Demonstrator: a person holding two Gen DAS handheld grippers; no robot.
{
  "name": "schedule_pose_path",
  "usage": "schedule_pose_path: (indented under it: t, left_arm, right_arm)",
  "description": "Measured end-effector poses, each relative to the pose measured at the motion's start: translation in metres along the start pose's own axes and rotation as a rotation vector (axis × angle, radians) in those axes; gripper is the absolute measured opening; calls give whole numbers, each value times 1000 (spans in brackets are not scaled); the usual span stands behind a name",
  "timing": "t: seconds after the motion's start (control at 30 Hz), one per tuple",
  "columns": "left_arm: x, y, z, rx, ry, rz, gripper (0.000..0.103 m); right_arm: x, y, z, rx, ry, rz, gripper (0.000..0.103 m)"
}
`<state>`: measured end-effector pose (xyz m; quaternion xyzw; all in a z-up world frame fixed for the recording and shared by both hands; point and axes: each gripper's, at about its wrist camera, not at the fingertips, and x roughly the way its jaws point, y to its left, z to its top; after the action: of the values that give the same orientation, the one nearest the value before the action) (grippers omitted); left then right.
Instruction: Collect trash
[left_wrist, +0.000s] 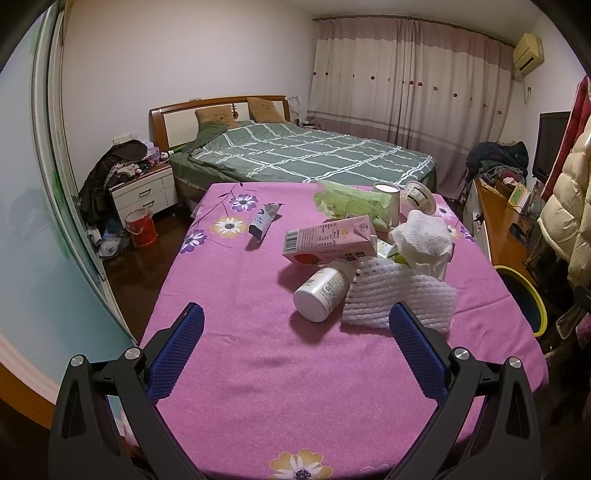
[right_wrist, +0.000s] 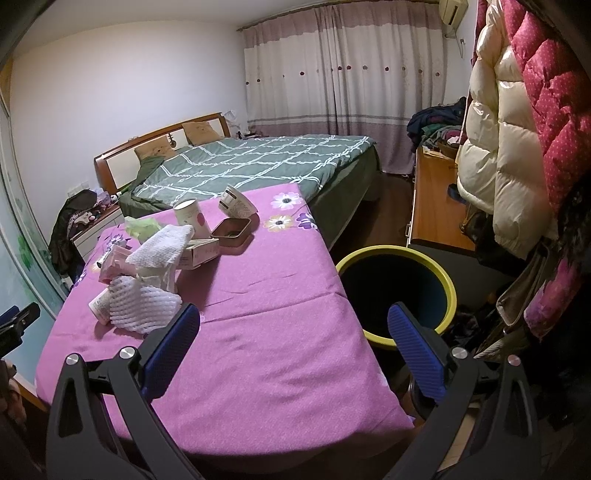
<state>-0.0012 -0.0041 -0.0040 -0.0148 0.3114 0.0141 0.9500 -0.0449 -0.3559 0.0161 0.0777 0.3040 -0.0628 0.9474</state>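
While spread, both grippers (left_wrist: 295, 325) (right_wrist: 293, 325) level.

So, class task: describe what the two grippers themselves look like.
The left gripper and the right gripper look alike: black angular plastic arms, round silver bolts at the joints, and flat fingers faced with blue dimpled rubber pads. No cables or markings show.

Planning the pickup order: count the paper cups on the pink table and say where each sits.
2. One upright paper cup stands at the far end beside the green wrapper; one tipped cup lies just right of it, behind the metal tin. More may hide behind the pile.
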Motion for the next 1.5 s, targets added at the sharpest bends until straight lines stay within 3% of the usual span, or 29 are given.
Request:
schedule_pose_path:
  t: [1.5]
  left_arm:
    - [8,-1,-5,2,16,-6,99]
  right_arm:
    - [6,-1,-4,3,10,-2,97]
